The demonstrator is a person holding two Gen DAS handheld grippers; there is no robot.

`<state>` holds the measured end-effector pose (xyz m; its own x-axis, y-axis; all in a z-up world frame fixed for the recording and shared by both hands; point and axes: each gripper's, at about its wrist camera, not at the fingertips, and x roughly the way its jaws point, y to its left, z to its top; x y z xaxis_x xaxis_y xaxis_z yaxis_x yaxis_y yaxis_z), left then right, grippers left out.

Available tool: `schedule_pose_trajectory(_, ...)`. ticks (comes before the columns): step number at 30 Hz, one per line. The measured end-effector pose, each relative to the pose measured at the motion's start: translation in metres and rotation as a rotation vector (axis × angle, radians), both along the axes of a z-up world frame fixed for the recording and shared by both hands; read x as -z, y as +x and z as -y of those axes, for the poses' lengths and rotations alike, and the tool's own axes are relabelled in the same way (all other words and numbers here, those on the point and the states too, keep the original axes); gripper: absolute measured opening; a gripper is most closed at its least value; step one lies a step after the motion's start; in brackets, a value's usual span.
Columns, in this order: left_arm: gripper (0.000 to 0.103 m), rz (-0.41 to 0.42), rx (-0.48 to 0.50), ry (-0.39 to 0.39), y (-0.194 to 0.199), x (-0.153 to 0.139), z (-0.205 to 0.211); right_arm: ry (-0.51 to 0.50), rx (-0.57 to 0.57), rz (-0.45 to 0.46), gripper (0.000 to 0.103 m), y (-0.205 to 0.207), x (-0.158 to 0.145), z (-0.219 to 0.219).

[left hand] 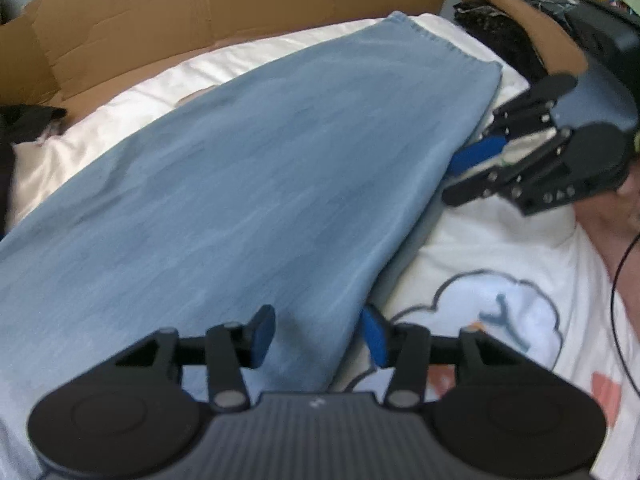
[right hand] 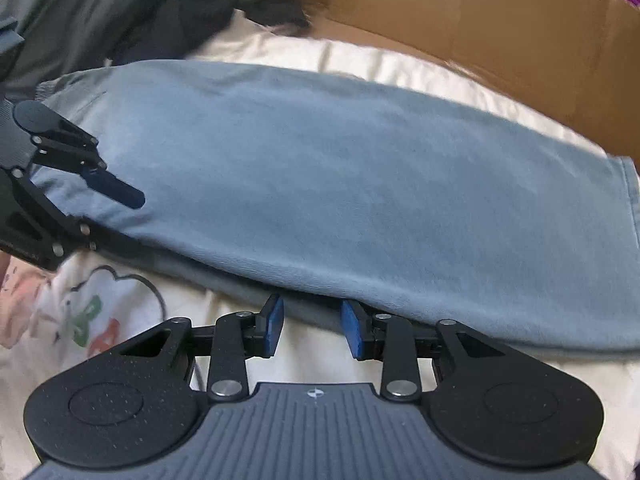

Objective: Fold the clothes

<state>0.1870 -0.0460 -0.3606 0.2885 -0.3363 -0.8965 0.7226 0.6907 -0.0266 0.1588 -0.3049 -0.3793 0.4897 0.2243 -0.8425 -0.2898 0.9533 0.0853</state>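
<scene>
Blue denim garment [left hand: 248, 184], both grippers open

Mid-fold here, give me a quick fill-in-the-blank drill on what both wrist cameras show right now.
1. The folded garment lying on the white bedding is light ____ in colour.
2. Behind the bedding stands a brown ____ box.
3. The left gripper has its jaws ____, with the garment's edge lying between them.
4. The pads on the right gripper are coloured ____.

Missing words: blue; cardboard; open; blue
</scene>
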Motion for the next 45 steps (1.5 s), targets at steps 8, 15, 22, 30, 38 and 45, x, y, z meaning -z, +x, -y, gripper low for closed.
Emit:
schedule_pose_trajectory(8, 0.051, -0.001, -0.079, 0.060, -0.009, 0.002, -0.037, 0.043, -0.056, -0.032, 0.039, 0.011, 0.000, -0.018)
schedule_pose_trajectory(15, 0.050, 0.013, -0.177, 0.052, -0.014, -0.007, -0.064, 0.076, -0.055, -0.042, 0.039, 0.022, 0.008, -0.040)
schedule_pose_trajectory(22, 0.057, 0.041, -0.185, 0.100, -0.023, -0.012, -0.078, 0.032, -0.111, -0.034, 0.038, 0.010, 0.015, -0.058)
schedule_pose_trajectory(30, 0.064, 0.044, -0.234, 0.156, -0.024, -0.009, -0.100, 0.110, -0.065, -0.036, 0.038, 0.015, 0.007, -0.048)
schedule_pose_trajectory(38, 0.065, 0.074, -0.237, 0.132, -0.018, -0.036, -0.125, 0.140, -0.178, -0.029, 0.038, 0.015, -0.003, -0.066)
schedule_pose_trajectory(45, 0.064, 0.083, -0.301, 0.067, -0.026, -0.052, -0.148, 0.126, -0.356, -0.030, 0.040, 0.020, 0.005, -0.114)
